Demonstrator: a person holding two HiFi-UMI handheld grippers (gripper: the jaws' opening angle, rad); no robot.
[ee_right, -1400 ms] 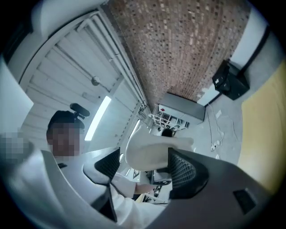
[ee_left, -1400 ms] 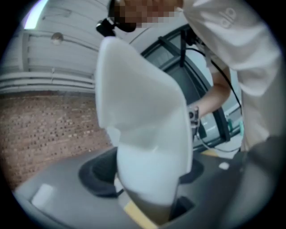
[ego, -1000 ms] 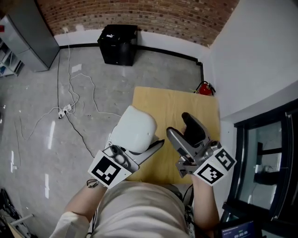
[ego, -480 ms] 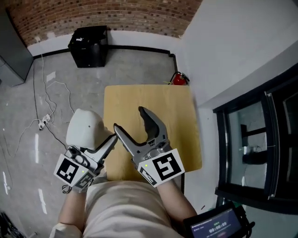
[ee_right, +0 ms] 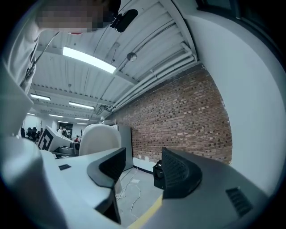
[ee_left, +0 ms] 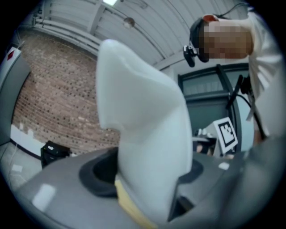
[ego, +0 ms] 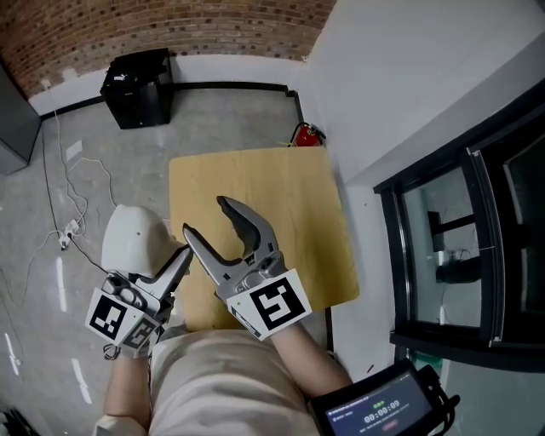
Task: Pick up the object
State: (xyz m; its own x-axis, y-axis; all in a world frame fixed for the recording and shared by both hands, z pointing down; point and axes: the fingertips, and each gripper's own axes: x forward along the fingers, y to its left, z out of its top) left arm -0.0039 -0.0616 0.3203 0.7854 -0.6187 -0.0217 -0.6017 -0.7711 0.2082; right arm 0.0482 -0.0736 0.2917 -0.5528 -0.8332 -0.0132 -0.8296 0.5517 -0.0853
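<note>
Holding the white rounded object (ego: 134, 243) beside the yellow wooden table (ego: 289, 196)

Head view: the left gripper (ego: 166, 268) pinches the white rounded object out past the table's left edge, above the grey floor (ego: 51, 170). The right gripper (ego: 207, 217) reaches over the table top with its jaws spread and nothing between them; they have just been closing. A black box (ego: 136, 88) stands at the foot of the brick wall (ego: 170, 25), and a red fire extinguisher (ego: 306, 134) sits by the table's far corner.

Left gripper view: both dark pads (ee_left: 98, 172) press on the lower part of the white rounded object (ee_left: 143, 125), which rises tall out of the jaws.

Right gripper view: the ribbed pads (ee_right: 176, 174) stand apart on empty air, and the white rounded object (ee_right: 99, 138) shows beyond the left-hand jaw
</note>
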